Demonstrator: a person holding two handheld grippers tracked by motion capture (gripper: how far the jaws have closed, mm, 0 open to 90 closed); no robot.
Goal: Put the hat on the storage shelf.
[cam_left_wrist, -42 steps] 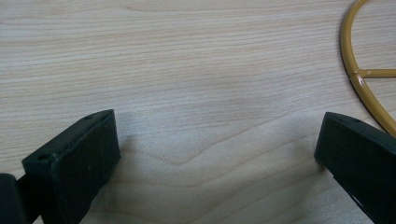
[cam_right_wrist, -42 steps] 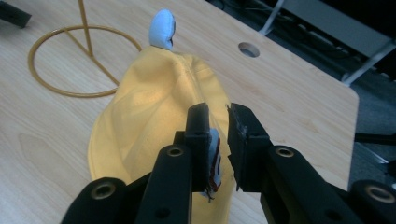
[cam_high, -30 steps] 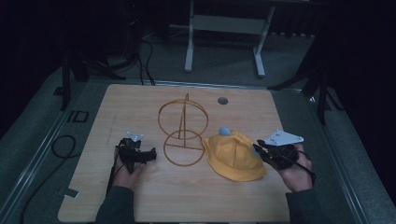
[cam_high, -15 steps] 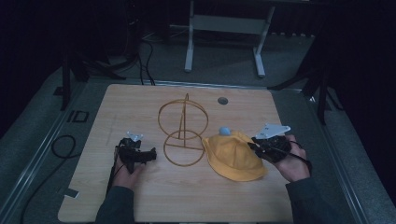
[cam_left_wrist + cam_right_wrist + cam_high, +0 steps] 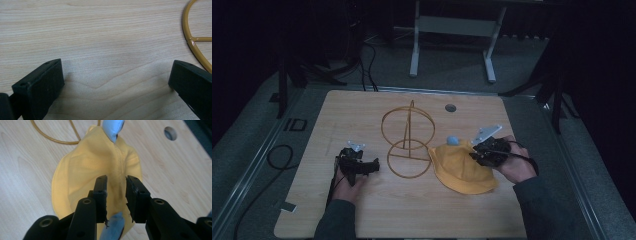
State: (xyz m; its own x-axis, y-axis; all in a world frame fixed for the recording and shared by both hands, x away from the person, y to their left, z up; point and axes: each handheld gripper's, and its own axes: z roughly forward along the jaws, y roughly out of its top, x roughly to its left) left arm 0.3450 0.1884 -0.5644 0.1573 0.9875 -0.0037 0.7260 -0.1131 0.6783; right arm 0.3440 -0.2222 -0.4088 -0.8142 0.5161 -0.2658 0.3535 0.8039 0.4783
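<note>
While left tongs [image 5: 373, 166] rest, right tongs [image 5: 116, 185] straddle yellow hat [image 5: 82, 170].

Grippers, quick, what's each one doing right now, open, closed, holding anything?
Left gripper: open, empty, over bare table.
Right gripper: part open over the yellow hat, gripping nothing yet.

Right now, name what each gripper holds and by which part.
Nothing held. Left gripper is open over bare table; right gripper hangs narrowly open above the yellow hat.

A yellow cloth hat [image 5: 462, 167] with light-blue tabs lies crumpled on the wooden bench [image 5: 362, 115]. Just beside its left stands a gold wire hat stand [image 5: 408, 140], upright.
</note>
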